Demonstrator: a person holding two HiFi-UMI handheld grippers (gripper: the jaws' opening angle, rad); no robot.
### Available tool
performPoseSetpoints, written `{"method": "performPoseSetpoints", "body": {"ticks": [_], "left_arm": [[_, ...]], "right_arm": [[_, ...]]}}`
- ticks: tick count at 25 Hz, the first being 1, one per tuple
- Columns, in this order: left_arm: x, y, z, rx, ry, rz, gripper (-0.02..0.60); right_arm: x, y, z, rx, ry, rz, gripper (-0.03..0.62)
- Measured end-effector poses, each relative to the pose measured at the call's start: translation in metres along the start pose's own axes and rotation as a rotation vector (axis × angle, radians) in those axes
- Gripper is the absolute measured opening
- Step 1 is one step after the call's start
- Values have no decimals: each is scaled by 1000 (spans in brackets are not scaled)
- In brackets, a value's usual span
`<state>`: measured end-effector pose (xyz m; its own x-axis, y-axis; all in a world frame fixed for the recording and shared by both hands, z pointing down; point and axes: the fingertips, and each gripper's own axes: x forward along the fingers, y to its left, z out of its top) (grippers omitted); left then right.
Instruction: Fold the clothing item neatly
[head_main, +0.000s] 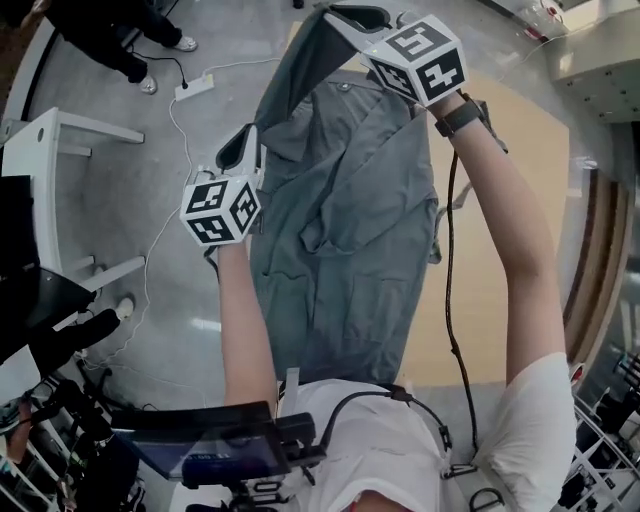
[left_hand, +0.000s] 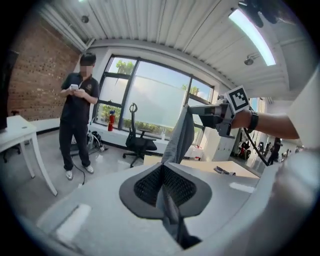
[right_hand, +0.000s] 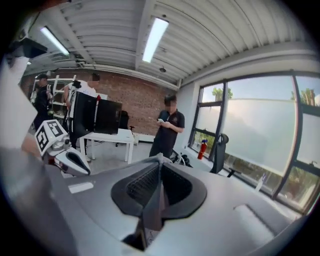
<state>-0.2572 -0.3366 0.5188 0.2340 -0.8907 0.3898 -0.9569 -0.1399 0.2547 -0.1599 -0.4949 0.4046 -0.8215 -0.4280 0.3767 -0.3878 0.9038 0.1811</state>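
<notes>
The wooden table (head_main: 505, 230) lies below. The grey garment (head_main: 350, 240) hangs in the air over its left edge, and its long axis runs from the grippers down toward the person. The right gripper (head_main: 350, 14) pinches one top corner farther away. The left gripper (head_main: 247, 150) pinches the other corner, nearer. Both pairs of jaws are clenched on the cloth.

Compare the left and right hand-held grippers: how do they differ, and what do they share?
The right hand-held gripper is near the head view's top, at the upper end of the garment; the left hand-held gripper is lower, at its left edge. The right arm reaches farther than the left arm. Both are shut on the garment.
</notes>
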Motion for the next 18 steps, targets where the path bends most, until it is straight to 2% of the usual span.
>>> {"method": "performPoseSetpoints", "body": {"ticks": [2, 4, 7, 11, 15, 18], "left_arm": [[-22, -2, 21, 81, -36, 11, 8], [-44, -14, 33, 183, -58, 16, 8], [-71, -58, 21, 305, -58, -53, 9], [-77, -122, -48, 379, 27, -148, 9], [-82, -171, -114, 459, 108, -217, 9], [-86, -185, -143, 445, 144, -230, 9]], "right_arm": [[-28, 18, 31, -91, -48, 11, 31], [-60, 36, 42, -204, -68, 15, 31], [-108, 62, 41, -309, -101, 13, 31], [-149, 95, 36, -260, -154, 21, 31], [-168, 121, 5, -238, -107, 19, 31], [-173, 132, -24, -189, -74, 26, 31]]}}
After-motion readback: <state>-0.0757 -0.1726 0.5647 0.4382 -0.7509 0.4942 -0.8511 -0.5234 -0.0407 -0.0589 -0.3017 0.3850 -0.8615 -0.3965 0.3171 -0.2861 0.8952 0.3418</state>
